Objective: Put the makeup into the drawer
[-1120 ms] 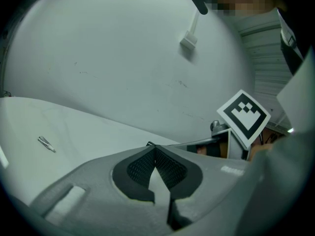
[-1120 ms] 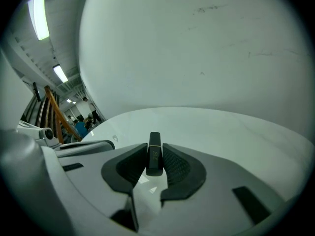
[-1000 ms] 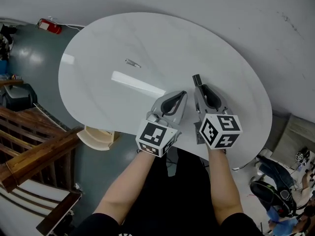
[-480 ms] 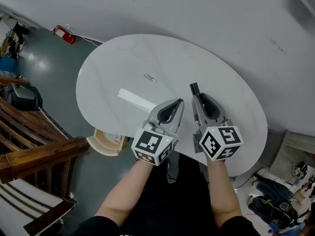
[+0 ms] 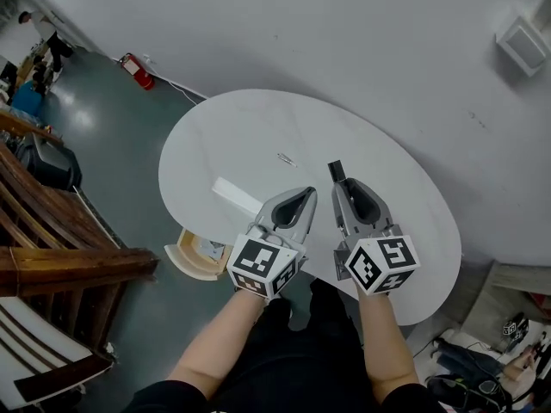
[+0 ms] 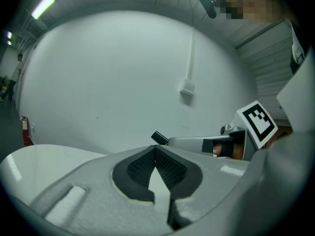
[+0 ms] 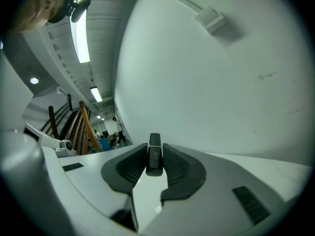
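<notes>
My right gripper (image 5: 337,181) is shut on a slim black makeup stick (image 5: 336,170), which pokes out past the fingertips. In the right gripper view the stick (image 7: 154,157) stands upright between the pads of that gripper (image 7: 154,154). My left gripper (image 5: 306,194) hangs beside it, shut with nothing in it; its tips meet in the left gripper view (image 6: 155,148). Both are held high above the white oval table (image 5: 250,132). A small silver item (image 5: 287,158) lies on the tabletop. A beige drawer (image 5: 199,254) stands open below the table's near left edge.
A wooden stair rail (image 5: 60,261) runs along the left. A red fire extinguisher (image 5: 137,70) stands on the floor by the grey wall. A white box (image 5: 523,41) is mounted on the wall at upper right. Bags and clutter (image 5: 508,360) lie at lower right.
Both grippers have risen away from the table, side by side, so the table looks smaller and farther. The right one still holds the black stick. Jaws unchanged.
</notes>
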The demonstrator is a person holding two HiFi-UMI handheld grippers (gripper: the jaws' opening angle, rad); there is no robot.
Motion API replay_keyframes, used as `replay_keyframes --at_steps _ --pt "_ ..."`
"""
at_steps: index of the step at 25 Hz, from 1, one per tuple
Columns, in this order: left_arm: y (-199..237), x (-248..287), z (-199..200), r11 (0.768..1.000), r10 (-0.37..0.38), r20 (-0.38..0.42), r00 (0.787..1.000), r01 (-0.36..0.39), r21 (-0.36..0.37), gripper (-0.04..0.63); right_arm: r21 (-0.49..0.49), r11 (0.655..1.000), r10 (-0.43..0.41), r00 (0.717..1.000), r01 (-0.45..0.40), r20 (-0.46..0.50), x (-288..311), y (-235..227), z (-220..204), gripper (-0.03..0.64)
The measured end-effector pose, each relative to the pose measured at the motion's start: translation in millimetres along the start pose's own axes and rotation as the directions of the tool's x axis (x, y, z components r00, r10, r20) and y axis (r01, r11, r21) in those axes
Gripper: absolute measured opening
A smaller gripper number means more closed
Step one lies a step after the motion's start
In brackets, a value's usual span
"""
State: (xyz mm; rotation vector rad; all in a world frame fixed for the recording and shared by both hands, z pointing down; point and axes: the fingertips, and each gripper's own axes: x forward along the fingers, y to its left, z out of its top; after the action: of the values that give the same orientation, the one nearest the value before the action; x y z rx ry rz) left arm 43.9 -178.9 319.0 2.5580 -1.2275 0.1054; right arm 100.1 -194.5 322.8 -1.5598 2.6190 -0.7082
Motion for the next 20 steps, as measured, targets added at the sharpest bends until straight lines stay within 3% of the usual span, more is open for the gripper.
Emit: replay_keyframes --at_steps 9,20 --pt "34.0 -61.7 30.9 0.993 0.112 0.069 0.991 -0.113 0.012 0.009 -0.054 0.991 0.125 0.992 -0.124 0.019 12.5 80.1 12.5 0.104" --pt "83.3 -140.4 28.5 0.961 0.275 0.110 0.955 -0.275 -0.016 0.009 -0.097 0.960 0.259 0.965 -0.261 -0.033 37.2 165.0 -15.1 0.104"
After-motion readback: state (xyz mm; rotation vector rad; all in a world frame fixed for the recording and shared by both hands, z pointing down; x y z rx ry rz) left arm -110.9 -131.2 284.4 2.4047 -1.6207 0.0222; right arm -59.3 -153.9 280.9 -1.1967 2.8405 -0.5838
